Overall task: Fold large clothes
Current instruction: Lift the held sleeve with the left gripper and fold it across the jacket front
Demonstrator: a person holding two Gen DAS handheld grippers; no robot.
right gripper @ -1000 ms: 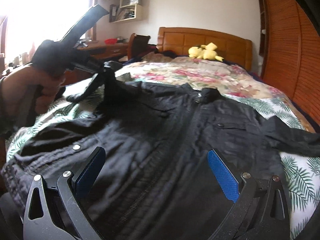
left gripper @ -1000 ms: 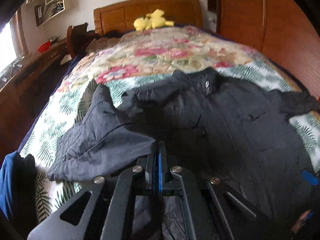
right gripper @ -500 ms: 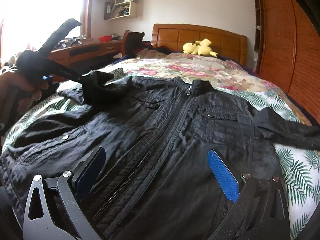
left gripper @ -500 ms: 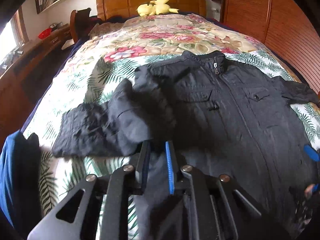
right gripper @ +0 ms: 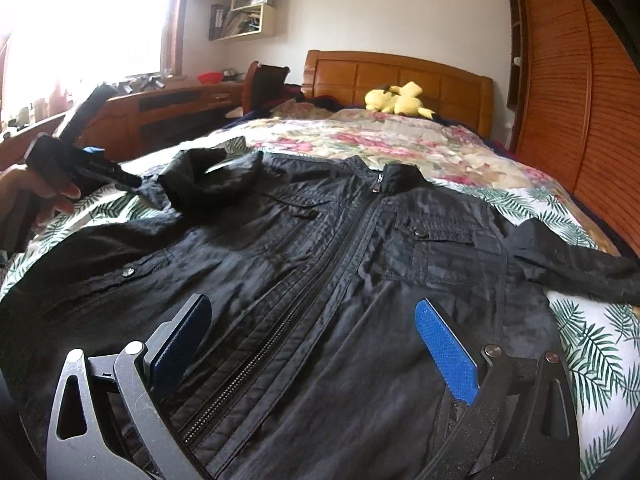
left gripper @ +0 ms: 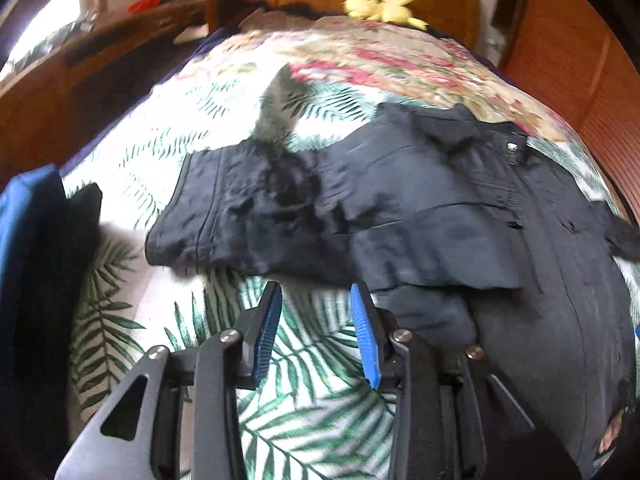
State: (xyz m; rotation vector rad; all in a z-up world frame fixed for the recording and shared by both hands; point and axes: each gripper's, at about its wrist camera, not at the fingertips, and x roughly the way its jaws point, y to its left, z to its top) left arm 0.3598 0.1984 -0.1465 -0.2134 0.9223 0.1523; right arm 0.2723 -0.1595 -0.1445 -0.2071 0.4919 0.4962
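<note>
Bedroom scene, ordered from near to far. Nearest in the left wrist view, the left gripper (left gripper: 316, 300) hovers over bare quilt with its blue-padded fingers (left gripper: 267, 332) spread apart and holding nothing. Just beyond its tips lies the folded-over left sleeve (left gripper: 256, 216) of the black jacket (left gripper: 460, 216), which lies crumpled against the jacket's chest. A dark blue cloth (left gripper: 28, 248) sits at the left edge of this view.

Nearest in the right wrist view, the right gripper (right gripper: 312, 328) is poised above the lower front of the black jacket (right gripper: 320, 280), fingers (right gripper: 448, 352) spread wide and gripping nothing; the central zipper (right gripper: 280, 328) runs between them. The jacket lies front-up and zipped on the floral bedspread (right gripper: 400, 140), collar (right gripper: 392, 176) toward the headboard. Its right sleeve (right gripper: 580, 264) extends outward across the palm-leaf print. At the left edge of this view, the person's left hand (right gripper: 36, 192) holds the left gripper's handle beside the bunched sleeve (right gripper: 208, 176).

Farther back, a yellow plush toy (right gripper: 400, 100) rests at the head of the bed against the wooden headboard (right gripper: 400, 76). A slatted wooden wardrobe (right gripper: 568, 92) stands at the right, a wooden desk (right gripper: 168, 100) below the bright window (right gripper: 88, 20) at the left, and a wall shelf (right gripper: 248, 4) above.
</note>
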